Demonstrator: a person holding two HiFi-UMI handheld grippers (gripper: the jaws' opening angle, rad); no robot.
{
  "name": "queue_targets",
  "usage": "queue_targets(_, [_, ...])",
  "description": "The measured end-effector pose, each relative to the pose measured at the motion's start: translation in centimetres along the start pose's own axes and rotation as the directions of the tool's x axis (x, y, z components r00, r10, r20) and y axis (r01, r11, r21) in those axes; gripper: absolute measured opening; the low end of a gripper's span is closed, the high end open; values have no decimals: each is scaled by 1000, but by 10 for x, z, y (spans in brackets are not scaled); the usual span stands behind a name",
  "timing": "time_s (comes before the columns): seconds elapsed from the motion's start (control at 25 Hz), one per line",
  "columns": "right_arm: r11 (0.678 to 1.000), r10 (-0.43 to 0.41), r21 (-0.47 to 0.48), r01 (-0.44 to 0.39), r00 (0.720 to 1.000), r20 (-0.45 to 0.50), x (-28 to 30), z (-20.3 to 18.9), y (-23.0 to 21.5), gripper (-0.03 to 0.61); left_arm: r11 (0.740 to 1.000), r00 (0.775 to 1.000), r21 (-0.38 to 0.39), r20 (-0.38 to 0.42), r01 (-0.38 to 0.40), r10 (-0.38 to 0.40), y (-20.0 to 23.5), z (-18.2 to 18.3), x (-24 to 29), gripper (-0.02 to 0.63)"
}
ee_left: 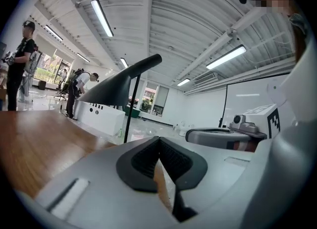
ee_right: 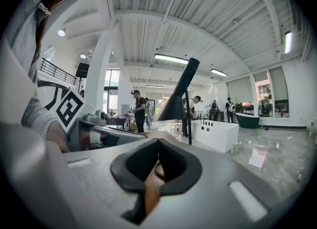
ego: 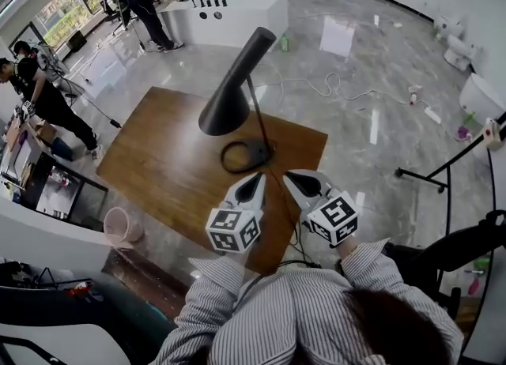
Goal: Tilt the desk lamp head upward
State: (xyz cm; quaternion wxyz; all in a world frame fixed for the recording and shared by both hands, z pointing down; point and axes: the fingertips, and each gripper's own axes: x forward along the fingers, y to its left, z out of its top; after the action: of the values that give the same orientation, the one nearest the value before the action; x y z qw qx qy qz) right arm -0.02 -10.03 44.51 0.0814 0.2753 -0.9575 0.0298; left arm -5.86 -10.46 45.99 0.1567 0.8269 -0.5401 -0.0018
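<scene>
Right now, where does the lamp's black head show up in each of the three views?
Head view: the lamp head sits in the upper centre, slanting up to the right.
Left gripper view: the lamp head is left of centre, above the jaws.
Right gripper view: the lamp head is just right of centre, above the jaws.
Shared landmark: the white counter behind the lamp.
</scene>
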Motion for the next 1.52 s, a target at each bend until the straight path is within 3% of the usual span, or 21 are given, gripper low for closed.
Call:
queue_targets(0.28, [999, -46, -9, 46, 999, 7, 39, 19, -10, 3, 998, 998, 4, 6, 56, -56, 28, 20, 20, 6])
queue_targets(0.52, [998, -57, -25, 57, 998, -4, 57, 25, -21, 3, 998, 998, 12, 17, 59, -59, 42, 29, 37, 6])
queue_targets(0.92, [996, -48, -78, 47, 999, -17, 76, 33, -61, 3, 1000, 1000, -9, -16, 15, -15, 62, 15, 84, 34])
queue_targets(1.2, [980, -25, -197, 16, 999, -42, 85, 41, -88, 17, 999, 999, -14, -35, -39, 39, 78, 2, 126, 71])
queue_targets(1.36, [941, -5, -338, -13, 999, -54, 95, 68, -96, 26, 999, 998, -4, -37, -52, 52, 88, 5, 142, 88])
queue_targets(1.52, [848, -22, -531, -8, 998, -51, 99, 110, -103, 81, 997, 996, -1, -38, -79, 79, 99, 6, 151, 106])
